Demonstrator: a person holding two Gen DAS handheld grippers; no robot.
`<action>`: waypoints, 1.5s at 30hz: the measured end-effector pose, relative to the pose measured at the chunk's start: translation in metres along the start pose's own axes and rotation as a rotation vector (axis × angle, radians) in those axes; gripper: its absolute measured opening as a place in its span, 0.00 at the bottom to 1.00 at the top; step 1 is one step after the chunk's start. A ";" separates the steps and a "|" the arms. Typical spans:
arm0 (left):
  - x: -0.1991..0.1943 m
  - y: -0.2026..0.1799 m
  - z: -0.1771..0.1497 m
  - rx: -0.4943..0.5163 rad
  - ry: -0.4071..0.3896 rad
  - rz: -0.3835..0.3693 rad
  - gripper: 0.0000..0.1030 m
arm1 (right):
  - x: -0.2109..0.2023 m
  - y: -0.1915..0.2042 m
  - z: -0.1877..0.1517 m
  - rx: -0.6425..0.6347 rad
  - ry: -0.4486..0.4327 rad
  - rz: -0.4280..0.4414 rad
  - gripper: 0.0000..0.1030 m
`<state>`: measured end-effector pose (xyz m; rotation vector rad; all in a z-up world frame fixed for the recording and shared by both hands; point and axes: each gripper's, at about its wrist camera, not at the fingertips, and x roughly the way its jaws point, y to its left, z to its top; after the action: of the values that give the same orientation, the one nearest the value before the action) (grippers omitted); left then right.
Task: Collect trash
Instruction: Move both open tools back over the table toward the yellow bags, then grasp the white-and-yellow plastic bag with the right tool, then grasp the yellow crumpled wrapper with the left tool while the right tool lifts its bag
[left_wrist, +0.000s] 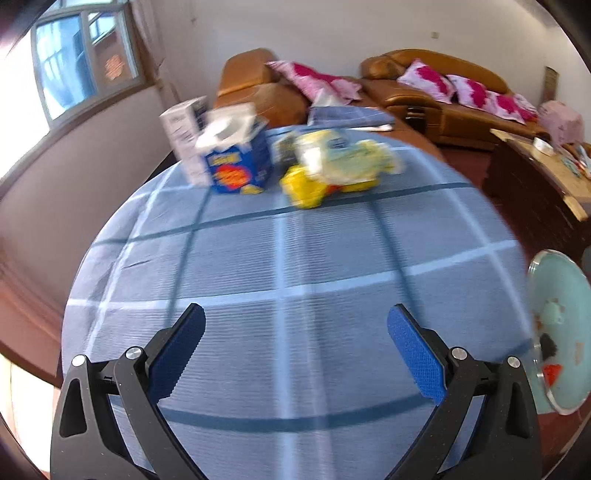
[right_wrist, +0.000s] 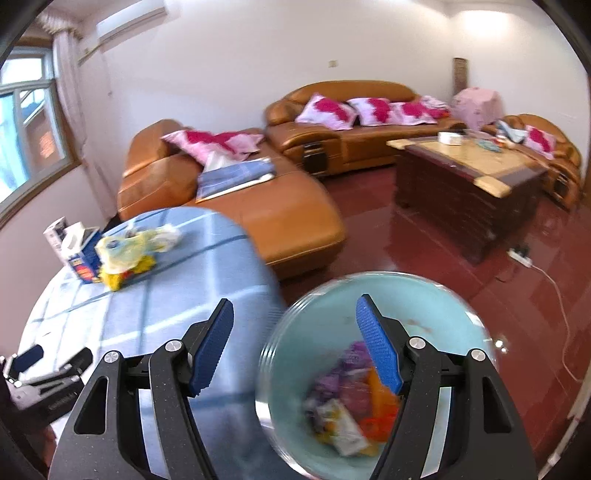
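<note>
A round table with a blue checked cloth (left_wrist: 280, 266) holds trash at its far side: a blue snack box (left_wrist: 238, 166), a white carton (left_wrist: 184, 136) and a yellow-green plastic bag with wrappers (left_wrist: 336, 166). They also show in the right wrist view, the bag (right_wrist: 125, 254) beside the blue box (right_wrist: 85, 264). My left gripper (left_wrist: 295, 332) is open and empty above the cloth, well short of the trash. My right gripper (right_wrist: 295, 332) is open and empty above a light teal bin (right_wrist: 325, 314) that holds several wrappers (right_wrist: 347, 406). The bin edge shows at the right of the left wrist view (left_wrist: 565, 306).
An orange leather sofa (right_wrist: 258, 206) with pink cushions stands behind the table. A dark wooden coffee table (right_wrist: 469, 184) stands at the right on a red floor. A power strip and cable (right_wrist: 521, 258) lie on the floor. The left gripper shows low left in the right wrist view (right_wrist: 44, 373).
</note>
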<state>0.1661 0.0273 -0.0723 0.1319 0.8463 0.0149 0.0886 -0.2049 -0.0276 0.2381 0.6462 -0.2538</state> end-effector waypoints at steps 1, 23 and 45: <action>0.004 0.009 0.000 -0.011 0.005 0.014 0.94 | 0.004 0.009 0.002 -0.009 0.005 0.009 0.66; 0.053 0.152 0.023 -0.198 0.047 0.123 0.94 | 0.197 0.157 0.072 0.233 0.372 0.244 0.43; 0.069 0.048 0.081 0.051 -0.062 -0.134 0.87 | 0.063 0.100 0.058 -0.564 0.119 0.177 0.15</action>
<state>0.2741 0.0710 -0.0648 0.1228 0.7928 -0.1357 0.1998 -0.1375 -0.0079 -0.2334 0.7836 0.1182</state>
